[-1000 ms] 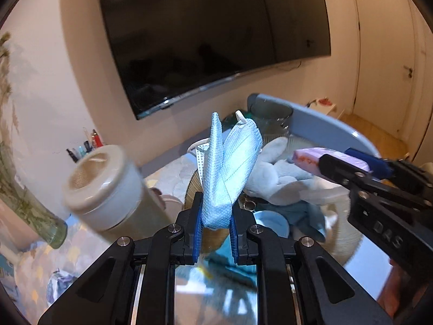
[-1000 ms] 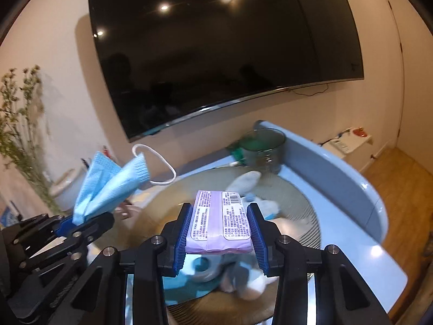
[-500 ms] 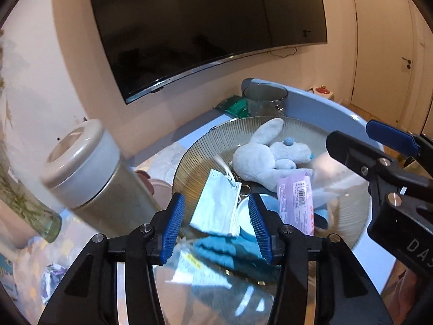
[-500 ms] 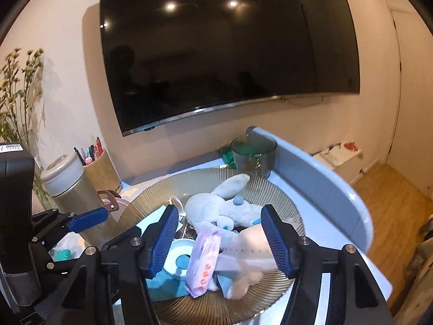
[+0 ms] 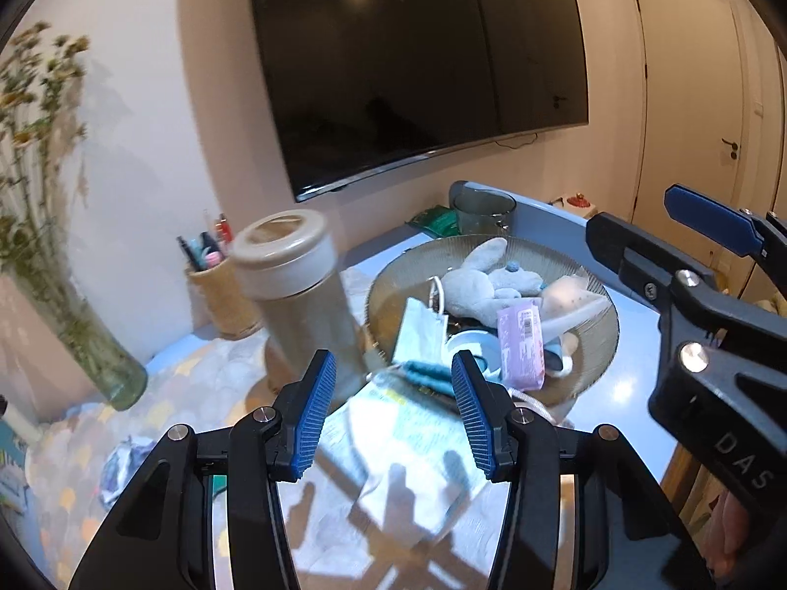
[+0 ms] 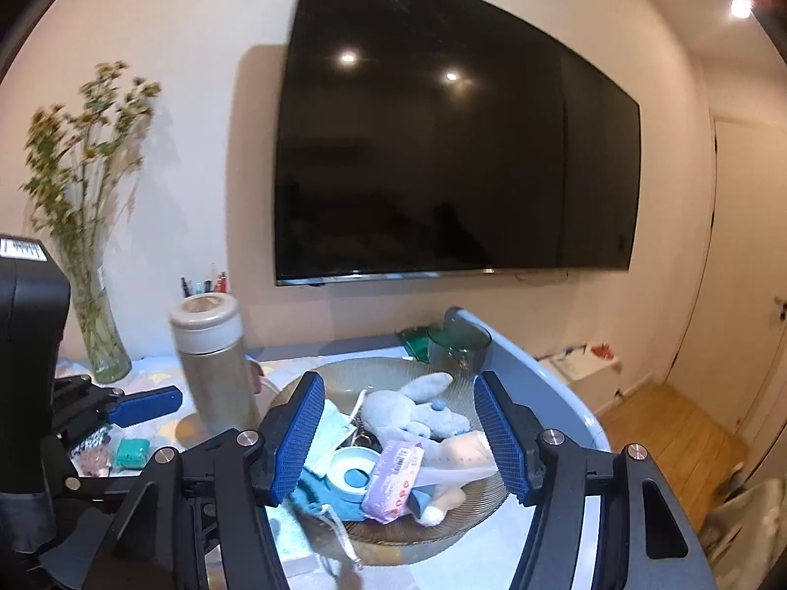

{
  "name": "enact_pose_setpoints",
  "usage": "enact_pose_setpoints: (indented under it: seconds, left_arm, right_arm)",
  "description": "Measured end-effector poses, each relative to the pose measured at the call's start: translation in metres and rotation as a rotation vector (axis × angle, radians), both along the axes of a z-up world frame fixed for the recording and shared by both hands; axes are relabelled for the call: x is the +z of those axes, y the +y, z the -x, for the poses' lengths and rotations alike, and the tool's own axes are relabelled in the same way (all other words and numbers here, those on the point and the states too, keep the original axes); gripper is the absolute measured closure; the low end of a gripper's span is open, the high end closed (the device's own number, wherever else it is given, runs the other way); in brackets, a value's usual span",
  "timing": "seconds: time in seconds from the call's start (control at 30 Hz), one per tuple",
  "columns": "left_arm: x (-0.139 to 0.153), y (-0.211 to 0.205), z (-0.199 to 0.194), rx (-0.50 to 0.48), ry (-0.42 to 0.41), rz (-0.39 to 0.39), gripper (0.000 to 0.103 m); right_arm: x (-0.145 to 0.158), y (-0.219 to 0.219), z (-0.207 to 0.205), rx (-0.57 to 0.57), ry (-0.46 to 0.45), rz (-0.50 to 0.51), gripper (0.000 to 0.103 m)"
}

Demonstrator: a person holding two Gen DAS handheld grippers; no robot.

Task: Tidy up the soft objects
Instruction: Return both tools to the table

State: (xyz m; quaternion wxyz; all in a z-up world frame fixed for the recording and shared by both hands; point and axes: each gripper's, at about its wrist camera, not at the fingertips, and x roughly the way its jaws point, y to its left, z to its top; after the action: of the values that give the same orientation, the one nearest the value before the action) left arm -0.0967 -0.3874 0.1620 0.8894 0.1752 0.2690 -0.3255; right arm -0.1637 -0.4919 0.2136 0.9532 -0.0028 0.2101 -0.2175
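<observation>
Claws spread and empty before the bowl.
Left claw (image 5: pixel 393 408) and right claw (image 6: pixel 401 437) hold nothing, jaws having just opened. Face mask (image 5: pixel 418 329) lies at the glass bowl's (image 5: pixel 602 339) nine o'clock, purple tissue pack (image 6: pixel 393 484) at six, grey plush rabbit (image 6: pixel 413 410) in the middle.

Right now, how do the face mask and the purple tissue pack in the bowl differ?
The face mask is pale blue, thin and folded, on the bowl's left side; the purple tissue pack is thicker, printed with a label, and lies right of it. Both lie loose in the bowl, gripped by no fingers.
</observation>
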Motion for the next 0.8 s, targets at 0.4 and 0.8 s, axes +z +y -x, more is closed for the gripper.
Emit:
enact_pose_setpoints:
  seconds: [0.4,0.8]
  left_arm:
    - [0.001,0.115,-0.005,0.163,0.022,0.069,0.056]
    - [-0.054,0.318,-0.040,0.533,0.198,0.134,0.053]
  right_arm:
    - [0.007,0.089,0.000,0.127,0.010,0.064,0.041]
    - [-0.033,0.175,-0.034,0.387,0.132,-0.100,0.033]
